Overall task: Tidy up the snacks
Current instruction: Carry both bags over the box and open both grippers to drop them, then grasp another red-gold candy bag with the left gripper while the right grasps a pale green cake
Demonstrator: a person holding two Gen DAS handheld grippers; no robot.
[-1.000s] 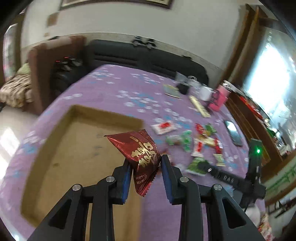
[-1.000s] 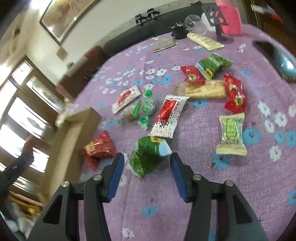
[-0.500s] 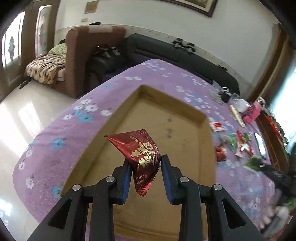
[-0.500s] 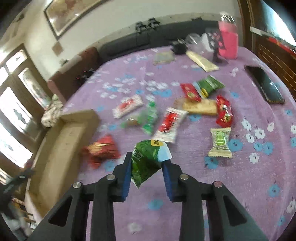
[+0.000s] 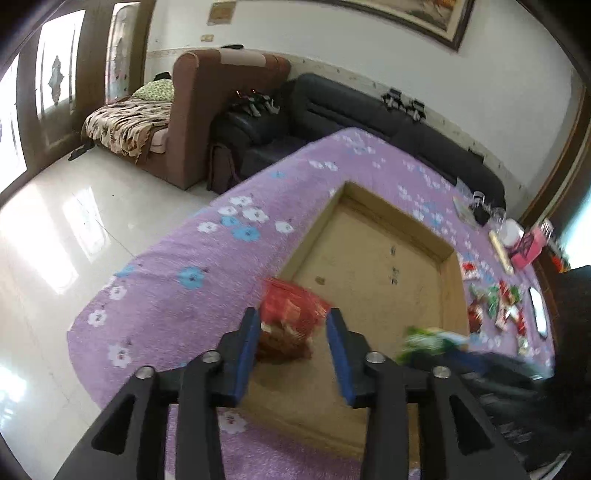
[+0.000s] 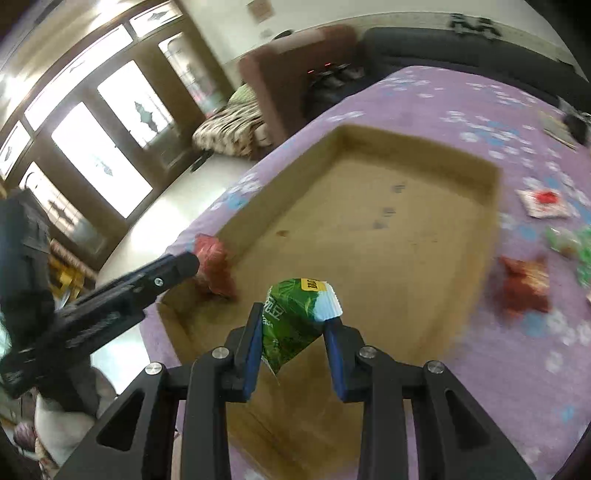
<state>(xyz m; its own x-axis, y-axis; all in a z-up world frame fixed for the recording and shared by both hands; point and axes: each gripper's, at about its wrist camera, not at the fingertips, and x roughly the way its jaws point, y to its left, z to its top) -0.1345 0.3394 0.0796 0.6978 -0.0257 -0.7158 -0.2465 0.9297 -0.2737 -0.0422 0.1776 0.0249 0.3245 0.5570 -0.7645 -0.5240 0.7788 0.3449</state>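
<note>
Beyond your table's purple floral cloth (image 5: 177,295) you have a brown sofa (image 5: 195,110) with a patterned blanket (image 5: 122,122) draped over its seat. A black sofa (image 5: 369,114) runs along the white wall, beneath a framed picture (image 5: 424,18). Your right view shows bright glazed doors (image 6: 99,155) over glossy floor tiles (image 5: 55,229).
</note>
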